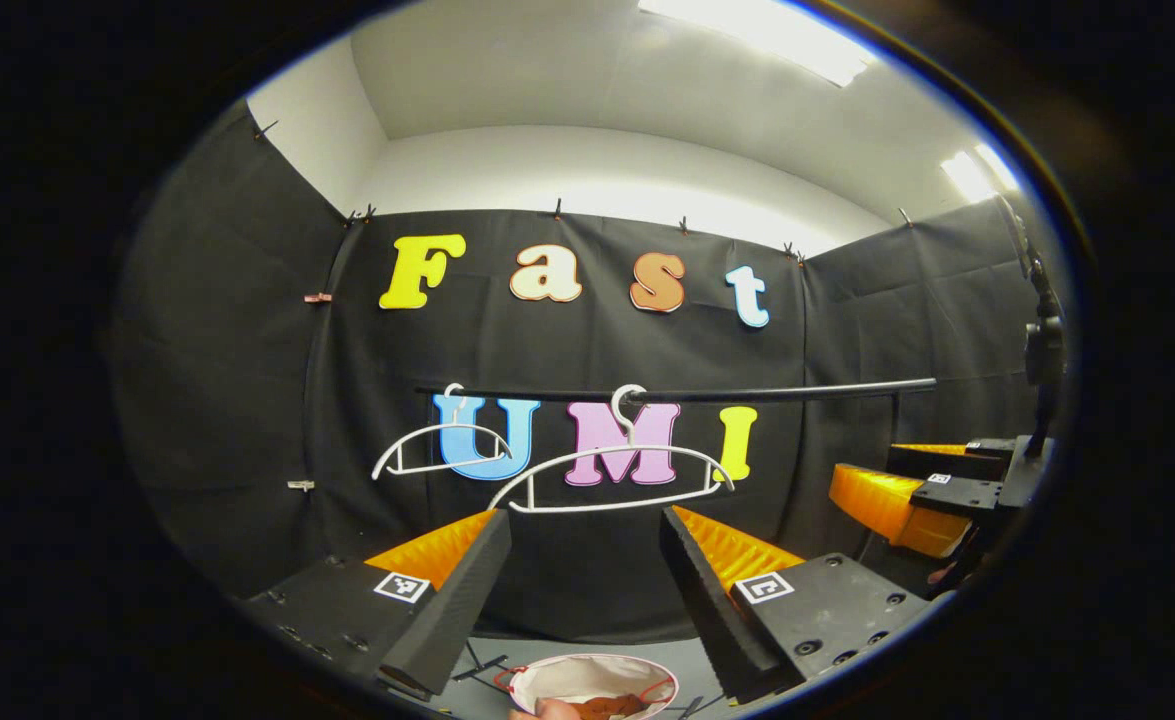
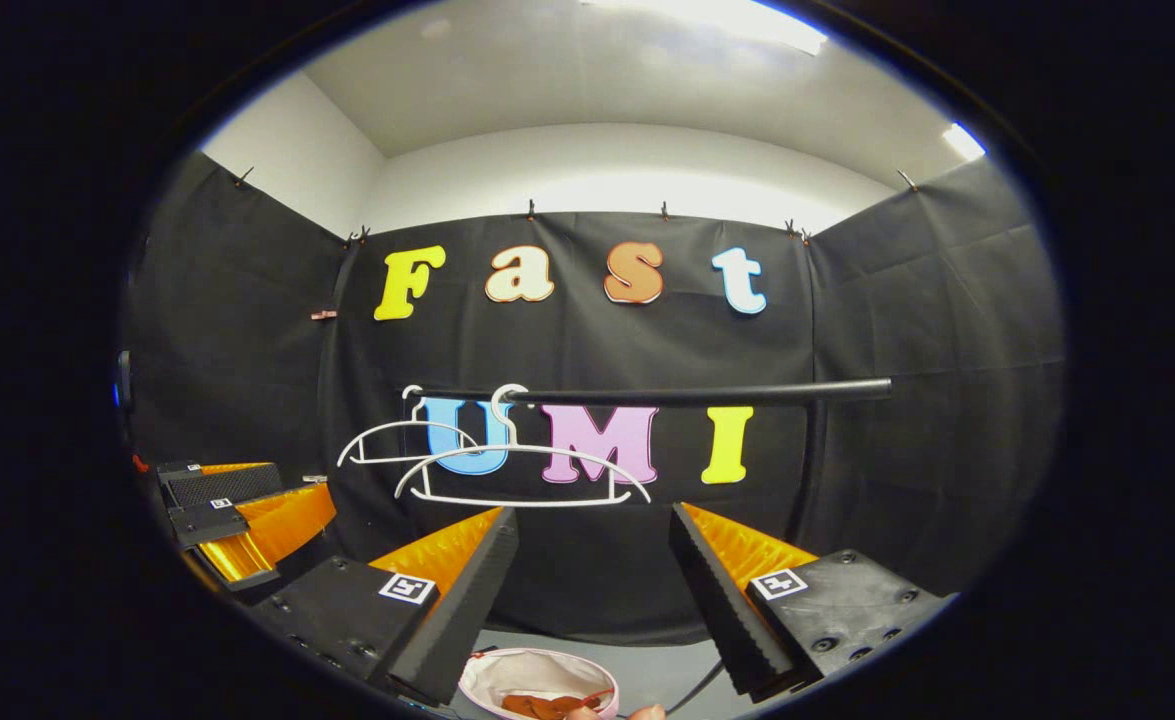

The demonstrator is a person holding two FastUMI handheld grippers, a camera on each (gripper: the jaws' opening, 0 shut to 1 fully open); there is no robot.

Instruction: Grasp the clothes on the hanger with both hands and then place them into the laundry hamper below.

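Two bare white hangers (image 1: 612,480) (image 2: 525,472) hang on a black rail (image 1: 677,393) (image 2: 657,396) in front of the back wall. Low down stands a white laundry hamper (image 1: 587,676) (image 2: 537,672) with a reddish-brown garment (image 1: 612,706) (image 2: 545,706) lying inside it. My left gripper (image 1: 587,560) is open with nothing between its fingers, held above the hamper and below the hangers. My right gripper (image 2: 592,560) is open and holds nothing either, at about the same height. In the left gripper view the other gripper (image 1: 932,495) shows at the right; in the right gripper view the other gripper (image 2: 237,510) shows at the left.
A black stand with a camera (image 1: 1042,340) rises at the right edge of the left gripper view. The grey floor (image 2: 657,675) spreads around the hamper. A black cable (image 2: 699,682) runs over the floor right of the hamper.
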